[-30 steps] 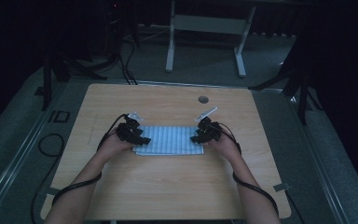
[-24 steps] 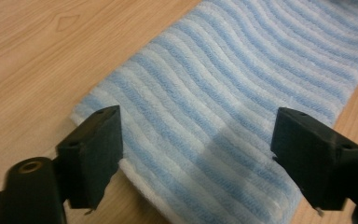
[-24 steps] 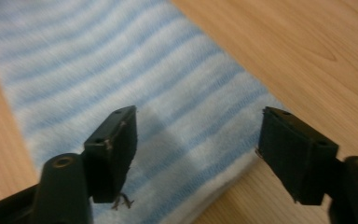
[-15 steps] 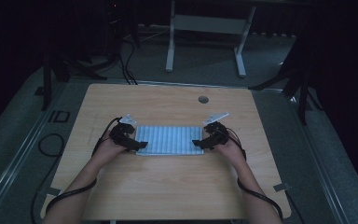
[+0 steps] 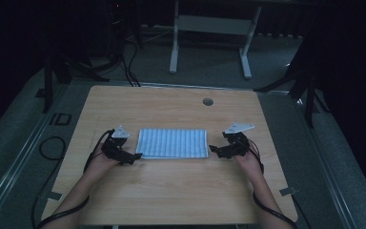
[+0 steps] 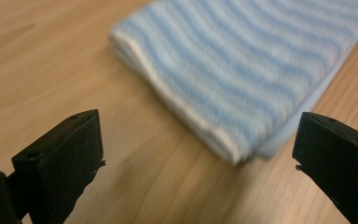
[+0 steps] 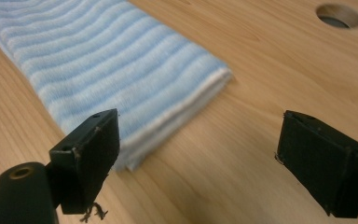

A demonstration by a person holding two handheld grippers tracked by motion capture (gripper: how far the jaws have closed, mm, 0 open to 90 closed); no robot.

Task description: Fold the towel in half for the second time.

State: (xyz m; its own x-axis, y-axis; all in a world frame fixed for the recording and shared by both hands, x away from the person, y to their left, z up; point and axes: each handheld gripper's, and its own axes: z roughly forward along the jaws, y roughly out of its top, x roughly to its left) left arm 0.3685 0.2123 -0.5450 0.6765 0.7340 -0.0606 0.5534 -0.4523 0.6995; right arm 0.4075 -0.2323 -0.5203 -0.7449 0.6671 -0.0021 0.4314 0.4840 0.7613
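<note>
A folded cloth [image 5: 173, 143] with blue and white stripes lies flat on the wooden table [image 5: 171, 191]. My left gripper [image 5: 134, 157] rests at the cloth's near left corner. Its jaws have just been opening and stand wide apart with nothing between the pads. In the left gripper view the cloth [image 6: 242, 70] lies just beyond the left gripper [image 6: 198, 140]. My right gripper [image 5: 214, 150] sits off the cloth's right end, its jaws also freshly opened and empty. The right gripper view has the cloth [image 7: 98, 60] ahead of the right gripper [image 7: 196, 135], behind its left jaw.
A round cable hole [image 5: 208, 101] sits in the table behind the cloth, also visible as the hole [image 7: 339, 15]. A white metal stand [image 5: 209, 24] is on the floor beyond the table. Cables [image 5: 47, 143] lie on the floor at the left.
Both grippers have drawn outward off the cloth's ends, left one leftward and right one rightward. Their jaws have opened and let go of the cloth, which now lies flat.
</note>
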